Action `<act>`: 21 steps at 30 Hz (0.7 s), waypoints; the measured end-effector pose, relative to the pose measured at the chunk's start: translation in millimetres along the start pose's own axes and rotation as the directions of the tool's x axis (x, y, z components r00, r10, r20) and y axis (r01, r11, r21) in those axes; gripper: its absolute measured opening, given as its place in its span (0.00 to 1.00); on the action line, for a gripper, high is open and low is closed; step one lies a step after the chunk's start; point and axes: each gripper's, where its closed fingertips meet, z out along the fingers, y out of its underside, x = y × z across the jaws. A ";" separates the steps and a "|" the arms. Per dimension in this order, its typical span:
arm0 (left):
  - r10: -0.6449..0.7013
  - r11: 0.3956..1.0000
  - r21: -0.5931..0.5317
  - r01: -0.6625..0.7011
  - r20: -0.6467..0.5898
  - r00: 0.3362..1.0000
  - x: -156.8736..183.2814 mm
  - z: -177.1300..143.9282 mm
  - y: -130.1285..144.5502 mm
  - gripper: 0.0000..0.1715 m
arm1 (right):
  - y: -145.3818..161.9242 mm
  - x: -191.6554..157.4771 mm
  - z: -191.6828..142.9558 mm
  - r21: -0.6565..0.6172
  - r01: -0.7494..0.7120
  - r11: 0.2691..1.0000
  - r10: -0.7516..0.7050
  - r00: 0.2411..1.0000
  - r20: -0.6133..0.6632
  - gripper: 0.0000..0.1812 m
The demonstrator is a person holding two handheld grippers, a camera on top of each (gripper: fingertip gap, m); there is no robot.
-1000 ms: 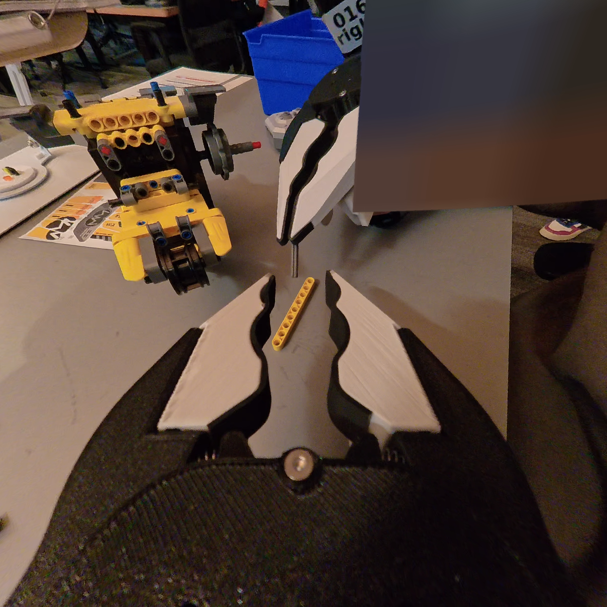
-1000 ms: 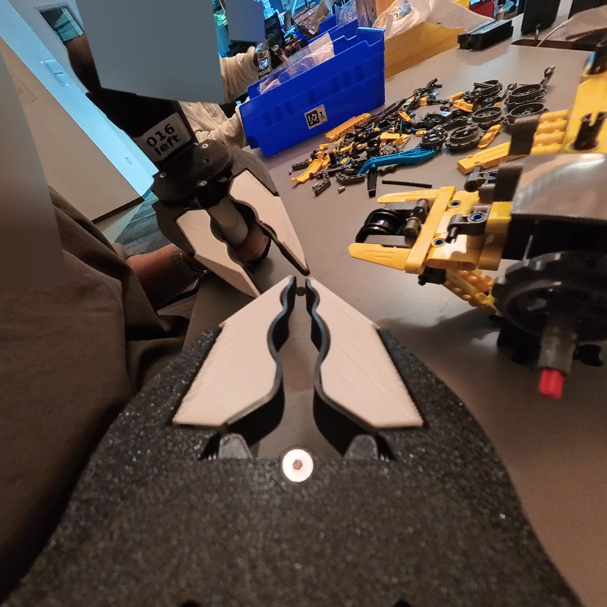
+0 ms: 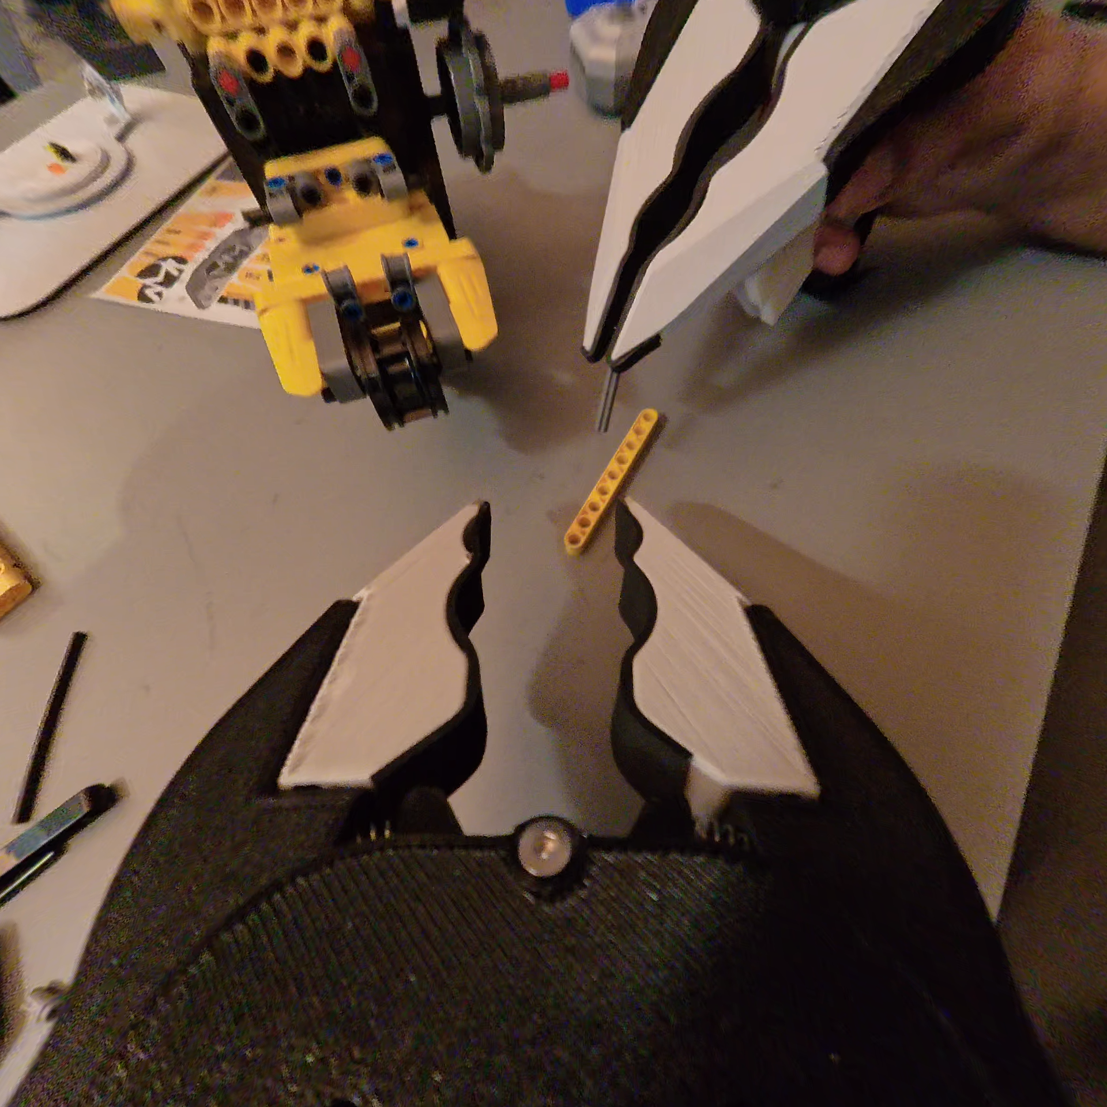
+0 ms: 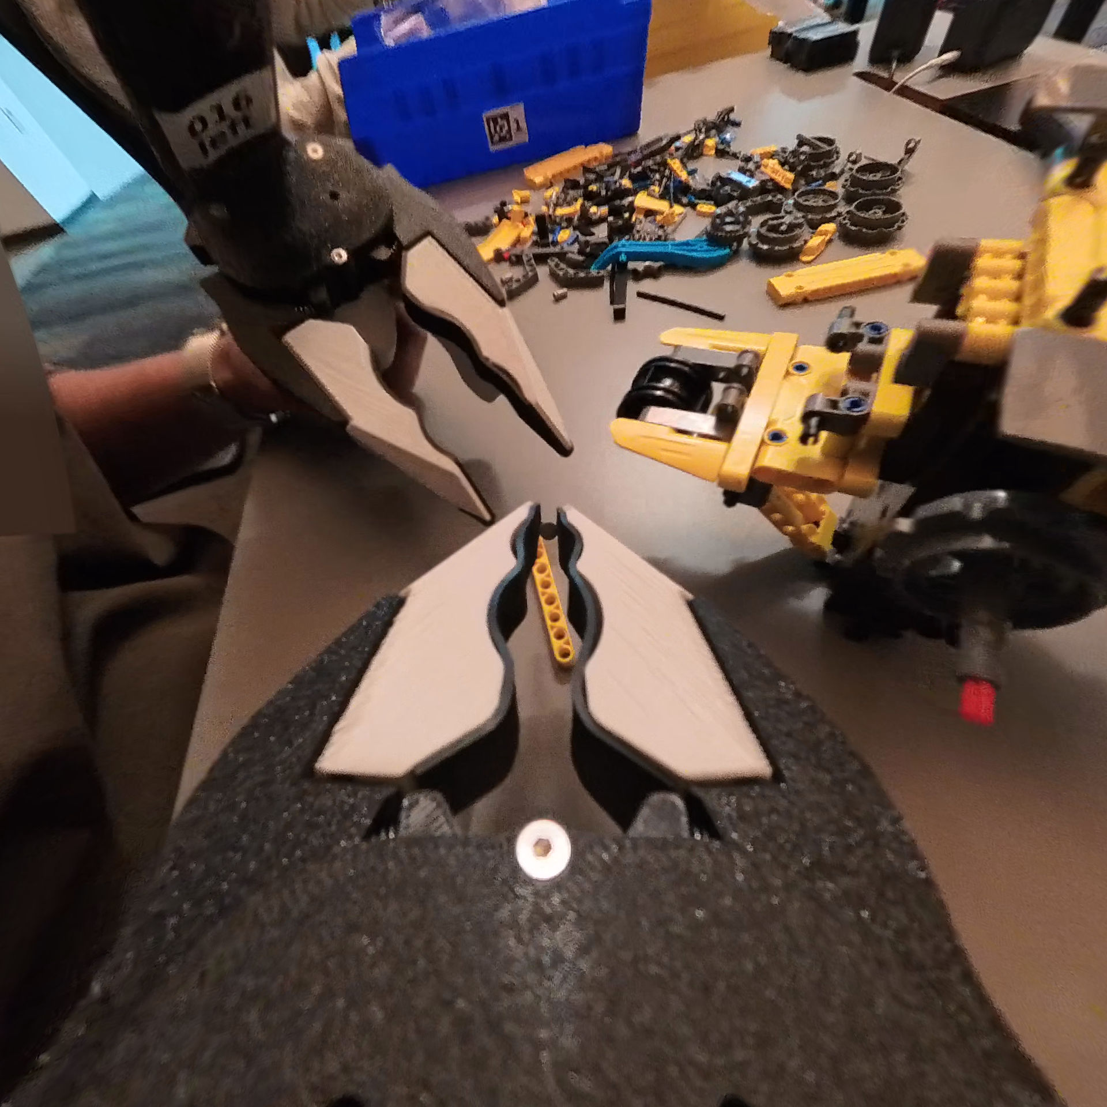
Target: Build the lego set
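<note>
A yellow and black brick-built vehicle model (image 3: 359,251) stands on the grey bench (image 3: 180,479) in the upper left-centre of the left wrist view, a red-tipped axle (image 3: 557,81) sticking out of its side wheel. Partly under it, to the left, lies a printed sheet (image 3: 197,269) with orange and black pictures, beside a white board (image 3: 72,197). A thin black rod (image 3: 51,725) lies at the left edge.

In the right wrist view a blue bin (image 4: 497,84) stands at the top. In front of it spreads a heap of loose yellow, black and blue parts (image 4: 629,203), with black tyres (image 4: 838,203) to its right, a teal piece (image 4: 659,251) and a long yellow panel (image 4: 844,275) nearer.
</note>
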 end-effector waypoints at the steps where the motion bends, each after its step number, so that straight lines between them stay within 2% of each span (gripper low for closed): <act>1: 0.004 1.000 -0.015 -0.004 -0.001 1.000 0.4 1.4 2.0 0.21 | 2.7 -0.2 2.7 -0.018 0.014 1.000 -0.014 1.000 -0.009 0.03; 10: 0.067 0.986 -0.154 -0.069 -0.019 0.998 8.4 15.2 20.0 0.10 | 16.0 -4.5 21.4 -0.134 0.123 0.983 -0.133 0.989 -0.067 0.03; 14: 0.042 0.987 -0.151 -0.048 -0.044 0.998 9.6 14.9 19.6 0.03 | 19.3 -7.7 27.5 -0.169 0.164 0.972 -0.179 0.981 -0.077 0.03; 21: 0.045 0.986 -0.156 -0.054 -0.056 0.997 11.5 15.3 20.5 0.02 | 21.3 -7.6 28.8 -0.185 0.178 0.967 -0.196 0.977 -0.087 0.03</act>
